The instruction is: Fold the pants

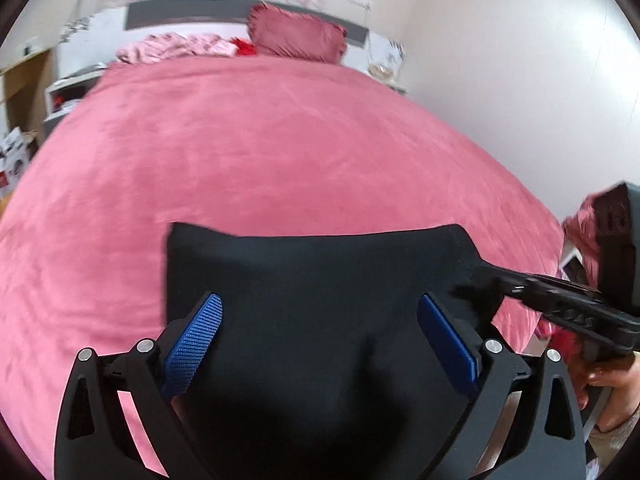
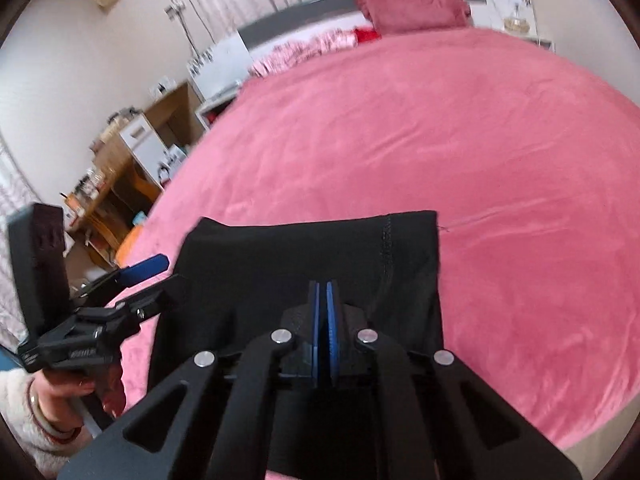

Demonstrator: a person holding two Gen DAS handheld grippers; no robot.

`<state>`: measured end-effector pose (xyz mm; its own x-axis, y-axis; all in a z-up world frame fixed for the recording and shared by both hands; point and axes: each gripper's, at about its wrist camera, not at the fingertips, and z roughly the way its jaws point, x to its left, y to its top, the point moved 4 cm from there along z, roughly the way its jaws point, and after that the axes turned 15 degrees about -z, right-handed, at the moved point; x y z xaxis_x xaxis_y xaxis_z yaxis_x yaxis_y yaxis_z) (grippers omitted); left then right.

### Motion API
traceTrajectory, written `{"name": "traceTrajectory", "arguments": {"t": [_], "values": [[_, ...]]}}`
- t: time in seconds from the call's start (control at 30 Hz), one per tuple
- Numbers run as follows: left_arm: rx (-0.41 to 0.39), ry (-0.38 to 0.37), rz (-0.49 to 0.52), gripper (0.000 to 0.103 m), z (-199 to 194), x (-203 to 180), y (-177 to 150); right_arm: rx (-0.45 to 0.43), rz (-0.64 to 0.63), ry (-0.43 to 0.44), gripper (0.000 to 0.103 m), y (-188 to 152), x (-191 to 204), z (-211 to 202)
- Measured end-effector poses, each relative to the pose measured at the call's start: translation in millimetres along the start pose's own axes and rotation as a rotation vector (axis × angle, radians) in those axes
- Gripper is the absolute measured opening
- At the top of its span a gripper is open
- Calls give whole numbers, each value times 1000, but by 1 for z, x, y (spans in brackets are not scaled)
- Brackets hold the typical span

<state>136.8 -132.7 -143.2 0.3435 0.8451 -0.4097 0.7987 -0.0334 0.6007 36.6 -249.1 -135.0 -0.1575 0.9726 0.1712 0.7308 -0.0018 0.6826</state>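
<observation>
Black pants (image 1: 300,264) lie folded into a broad rectangle on the near part of a pink bedspread (image 1: 280,140). My left gripper (image 1: 320,304) hovers over them with its blue pads (image 1: 196,340) spread wide and nothing between them. My right gripper (image 1: 482,276) comes in from the right and is shut on the right edge of the pants. In the right wrist view the right gripper (image 2: 324,286) has its blue pads pressed together above the pants (image 2: 280,248), whose stitched hem is on the right. The left gripper (image 2: 168,272) shows at the left, open, at the pants' left edge.
A pink pillow (image 1: 296,36) and crumpled pink bedding (image 1: 176,48) lie at the headboard. A white wall (image 1: 500,80) runs along the bed's right side. Wooden shelves with clutter (image 2: 120,168) stand left of the bed. A person's hand (image 2: 64,392) in a fuzzy sleeve holds the left gripper.
</observation>
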Motion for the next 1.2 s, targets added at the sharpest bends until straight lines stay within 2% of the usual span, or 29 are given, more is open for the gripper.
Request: {"name": "traceTrajectory", "arguments": {"t": [0.07, 0.17, 0.3, 0.47, 0.67, 0.9, 1.13, 1.2], "values": [[37, 63, 30, 97, 27, 3, 6, 28, -8, -23, 3, 2, -5, 20], [51, 174, 93, 97, 56, 13, 4, 76, -13, -69, 0, 1, -22, 48], [52, 231, 179, 100, 80, 16, 1, 58, 63, -29, 0, 2, -38, 72], [76, 215, 112, 100, 93, 26, 12, 10, 53, -25, 0, 7, -48, 81], [37, 209, 129, 100, 86, 23, 5, -51, 51, -39, 0, -3, -48, 68], [7, 212, 151, 100, 76, 21, -2, -56, 22, -99, 0, -10, -36, 57], [-8, 218, 160, 100, 67, 20, -7, -59, 70, -92, 0, -21, -35, 41], [-13, 223, 161, 100, 64, 19, -10, -49, 45, -132, 0, -23, -30, 34]]}}
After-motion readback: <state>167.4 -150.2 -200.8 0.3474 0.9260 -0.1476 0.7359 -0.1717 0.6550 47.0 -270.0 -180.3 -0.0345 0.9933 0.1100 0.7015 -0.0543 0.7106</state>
